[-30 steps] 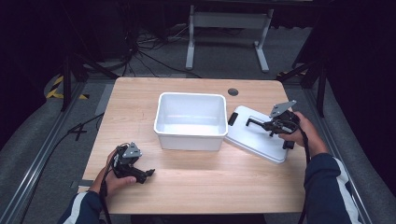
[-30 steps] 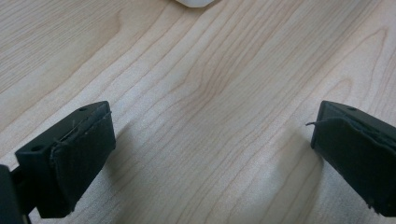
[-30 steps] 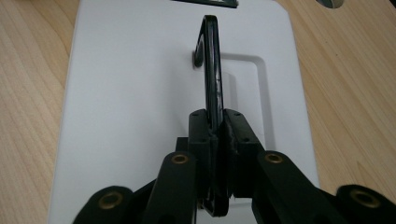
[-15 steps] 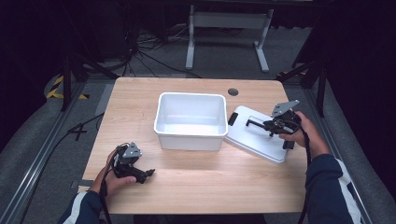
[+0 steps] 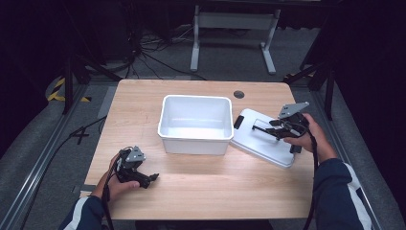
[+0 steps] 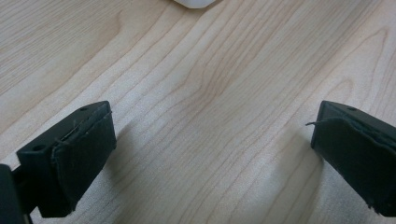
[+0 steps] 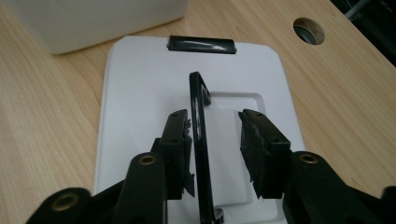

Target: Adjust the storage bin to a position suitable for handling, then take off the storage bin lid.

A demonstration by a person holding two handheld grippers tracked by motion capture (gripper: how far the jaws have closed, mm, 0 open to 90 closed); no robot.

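Observation:
A white lid (image 5: pixel 262 146) lies flat on the table to the right of an open white bin (image 5: pixel 194 98). The lid's thin black handle (image 7: pixel 198 105) stands upright. My right gripper (image 7: pixel 215 126) straddles that handle: its jaws have just been opening, the handle stands close by the left pad, and the right pad is clear of it. In the high view the right gripper (image 5: pixel 262 129) reaches left over the lid. My left gripper (image 5: pixel 152 178) rests on the table at the front left. Seen in its own view, the left gripper (image 6: pixel 210 154) is wide open over bare wood.
A black latch clip (image 7: pixel 201 45) sits on the lid's edge nearest the bin. A round cable hole (image 5: pixel 239 94) is in the wooden table (image 5: pixel 201 191) behind the lid. Dark floor, cables and a metal stand lie beyond the far edge.
The right gripper's jaws look slightly further apart around the handle. Both hands, the lid and the bin keep their places.

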